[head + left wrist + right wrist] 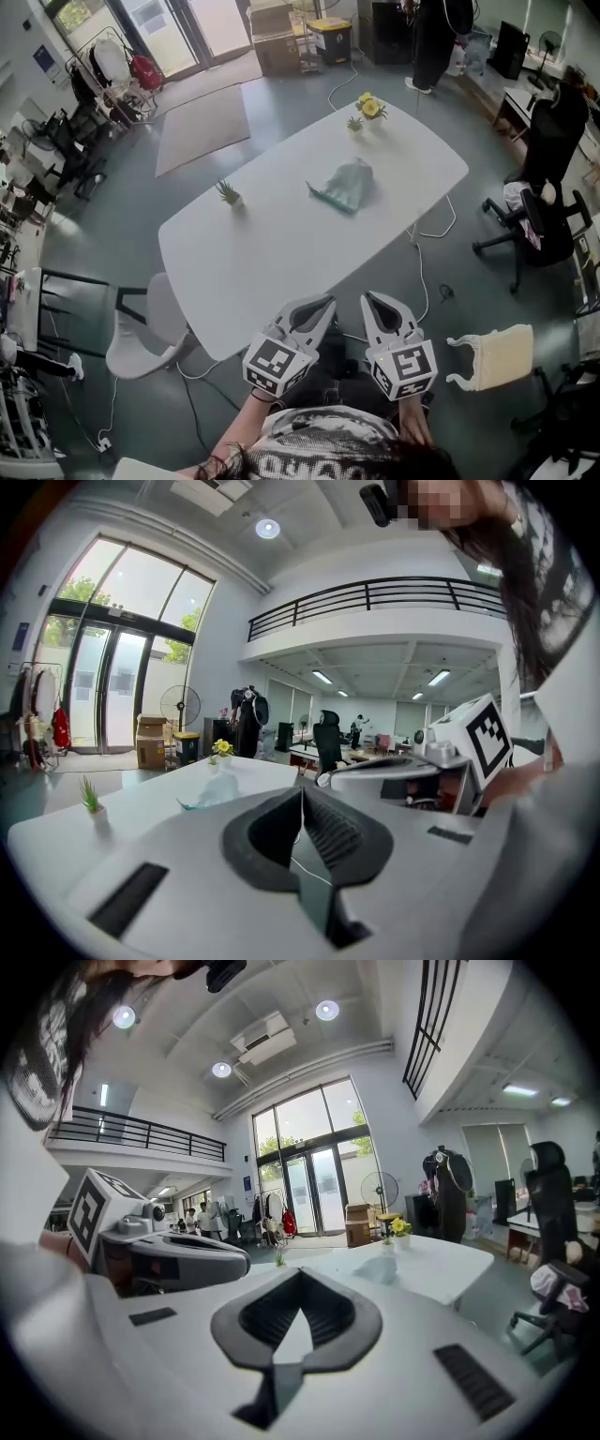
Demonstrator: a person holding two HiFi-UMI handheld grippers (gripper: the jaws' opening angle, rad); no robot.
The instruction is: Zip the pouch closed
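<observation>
**A:** Pouch (343,186) being zipped at that point?

**B:** No. The left claw (322,305) and right claw (372,302) were both pinched fully together on nothing, side by side by the near edge of the desk (281,253). The pouch lay at twelve o'clock from them, well apart, mid-desk.

**A:** So which step was that?

**B:** The approach, I judged. No grip had been made.

**A:** And the next move?

**B:** Probably reaching out to twelve o'clock and spreading both claws, one to pin the fabric and one to take the zip pull. The pull was too small to make out.
</observation>
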